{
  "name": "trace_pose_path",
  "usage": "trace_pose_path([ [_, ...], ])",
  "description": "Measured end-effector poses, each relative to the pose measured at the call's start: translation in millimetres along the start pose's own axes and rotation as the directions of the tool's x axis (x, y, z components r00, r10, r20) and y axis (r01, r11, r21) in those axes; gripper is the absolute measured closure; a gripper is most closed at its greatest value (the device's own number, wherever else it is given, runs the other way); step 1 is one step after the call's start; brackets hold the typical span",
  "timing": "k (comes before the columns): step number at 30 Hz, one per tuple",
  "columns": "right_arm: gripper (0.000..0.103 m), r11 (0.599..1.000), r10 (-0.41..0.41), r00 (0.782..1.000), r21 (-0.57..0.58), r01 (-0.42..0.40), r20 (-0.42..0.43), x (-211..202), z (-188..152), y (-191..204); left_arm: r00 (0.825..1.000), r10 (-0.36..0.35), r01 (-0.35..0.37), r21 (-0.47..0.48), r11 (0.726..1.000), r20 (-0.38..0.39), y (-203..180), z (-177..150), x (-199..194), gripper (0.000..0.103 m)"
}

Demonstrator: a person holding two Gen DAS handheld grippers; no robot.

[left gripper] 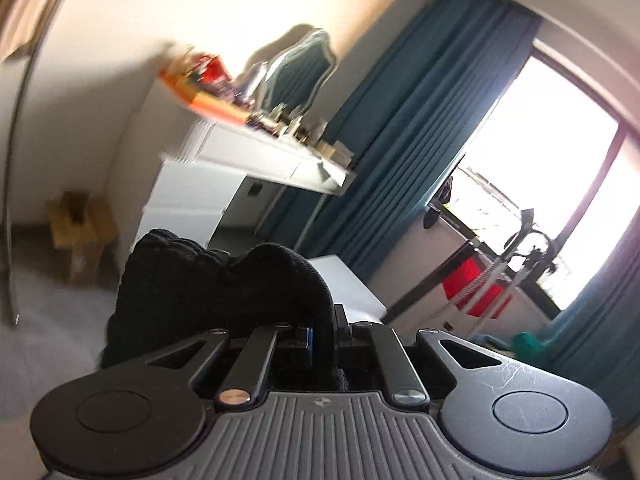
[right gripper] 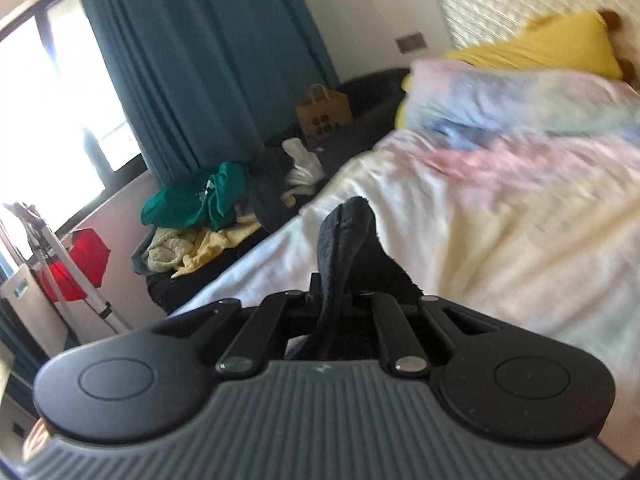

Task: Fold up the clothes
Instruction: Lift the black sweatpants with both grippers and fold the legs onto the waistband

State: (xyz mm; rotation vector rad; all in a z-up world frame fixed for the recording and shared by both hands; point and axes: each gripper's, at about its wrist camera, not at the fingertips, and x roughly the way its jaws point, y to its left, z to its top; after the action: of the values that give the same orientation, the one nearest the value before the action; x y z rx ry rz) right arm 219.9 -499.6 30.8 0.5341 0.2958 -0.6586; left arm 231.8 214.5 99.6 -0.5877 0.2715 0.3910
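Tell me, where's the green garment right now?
In the right wrist view, the green garment tops the clothes pile left of the bed, below the curtain.

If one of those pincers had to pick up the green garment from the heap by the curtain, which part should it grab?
Probably the raised fold at the top of the green garment, coming from above. It lies uppermost on the clothes pile, bunched into a ridge the fingers could straddle, with nothing lying over it. Both grippers already hold black fabric.

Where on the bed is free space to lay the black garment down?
The bedspread is bare between the gripper and the pastel pillow. Beside the bed by the curtain, the clothes pile crowds that side.
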Motion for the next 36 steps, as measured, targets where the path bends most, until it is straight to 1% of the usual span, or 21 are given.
trace_pose_path([
  [2,0.096,0.998,-0.047,0.999,-0.051,0.047,-0.001,33.9,-3.0,25.0,0.999,0.031,-0.031,0.072,0.997,0.009,-23.7,-11.1,46.3,0.094],
  [4,0.096,0.991,-0.094,0.996,-0.101,0.092,-0.013,69.3,-13.9,42.3,0.997,0.077,-0.076,0.099,0.992,-0.011,-35.8,-26.7,95.4,0.094],
  [6,0.096,0.981,-0.132,0.991,-0.149,0.126,-0.032,103.1,-29.7,51.7,0.992,0.119,-0.114,0.117,0.986,-0.031,-44.6,-42.9,139.2,0.093],
  [8,0.095,0.973,-0.146,0.988,-0.188,0.135,-0.044,127.4,-43.4,57.2,0.988,0.148,-0.138,0.160,0.977,-0.051,-47.9,-60.3,172.0,0.093],
  [12,0.094,0.962,-0.144,0.987,-0.244,0.123,-0.068,160.0,-66.7,65.1,0.967,0.228,-0.196,0.238,0.951,-0.113,-45.3,-84.4,212.3,0.090],
  [14,0.091,0.969,-0.112,0.990,-0.228,0.090,-0.086,163.4,-70.3,61.5,0.962,0.222,-0.185,0.220,0.958,-0.158,-33.2,-84.4,217.5,0.085],
  [16,0.087,0.974,-0.069,0.992,-0.224,0.045,-0.102,158.9,-70.5,58.5,0.967,0.182,-0.143,0.206,0.968,-0.180,-26.3,-79.1,213.5,0.070],
  [17,0.081,0.976,-0.053,0.993,-0.217,0.030,-0.104,153.9,-68.9,54.9,0.971,0.162,-0.123,0.211,0.970,-0.178,-23.9,-76.2,207.6,0.068],
  [18,0.078,0.980,-0.037,0.994,-0.199,0.015,-0.105,146.3,-67.2,49.6,0.975,0.139,-0.101,0.214,0.972,-0.172,-20.5,-72.8,199.6,0.063],
  [20,0.062,0.988,-0.003,0.994,-0.156,-0.014,-0.107,129.5,-64.3,37.8,0.982,0.092,-0.057,0.204,0.977,-0.164,-10.5,-66.1,179.1,0.052],
  [22,0.052,0.993,0.020,0.994,-0.111,-0.031,-0.105,108.5,-62.0,22.7,0.983,0.054,-0.021,0.186,0.982,-0.174,2.6,-59.5,154.3,0.044],
  [23,0.049,0.995,0.032,0.993,-0.091,-0.043,-0.112,98.4,-59.8,14.2,0.982,0.040,-0.008,0.173,0.985,-0.183,9.1,-56.6,142.0,0.043],
  [25,0.049,0.996,0.060,0.989,-0.050,-0.067,-0.133,79.3,-54.8,-4.1,0.976,0.019,0.012,0.139,0.990,-0.217,24.8,-51.9,116.1,0.033],
  [26,0.049,0.997,0.068,0.988,-0.024,-0.072,-0.139,68.9,-52.8,-14.5,0.971,0.017,0.012,0.121,0.993,-0.238,32.9,-50.0,103.3,0.031],
  [27,0.049,0.997,0.074,0.987,0.003,-0.074,-0.142,58.0,-51.0,-25.3,0.963,0.021,-0.001,0.074,0.997,-0.268,43.1,-50.0,91.7,0.027],
  [28,0.049,0.997,0.073,0.988,0.033,-0.069,-0.139,47.4,-50.1,-37.3,0.953,0.002,-0.010,-0.024,1.000,-0.304,57.7,-52.5,79.1,0.025],
  [30,0.045,0.991,0.050,0.993,0.132,-0.036,-0.109,26.8,-52.1,-64.4,0.930,-0.049,-0.032,-0.212,0.977,-0.365,86.6,-58.3,55.8,0.022],
  [31,0.041,0.977,0.057,0.993,0.211,-0.034,-0.107,18.8,-55.5,-81.5,0.920,-0.083,-0.034,-0.289,0.957,-0.383,100.0,-63.4,49.1,0.022],
  [32,0.040,0.957,0.081,0.989,0.286,-0.043,-0.125,16.3,-59.9,-96.6,0.911,-0.109,-0.042,-0.353,0.935,-0.398,112.2,-69.1,43.8,0.021],
  [34,0.039,0.903,0.164,0.963,0.425,-0.060,-0.212,20.9,-72.6,-122.9,0.897,-0.126,-0.074,-0.423,0.903,-0.424,130.4,-83.1,39.1,0.021],
  [36,0.039,0.878,0.225,0.940,0.471,-0.081,-0.257,27.5,-85.5,-131.2,0.892,-0.128,-0.094,-0.454,0.886,-0.434,143.0,-95.7,41.6,0.022],
])
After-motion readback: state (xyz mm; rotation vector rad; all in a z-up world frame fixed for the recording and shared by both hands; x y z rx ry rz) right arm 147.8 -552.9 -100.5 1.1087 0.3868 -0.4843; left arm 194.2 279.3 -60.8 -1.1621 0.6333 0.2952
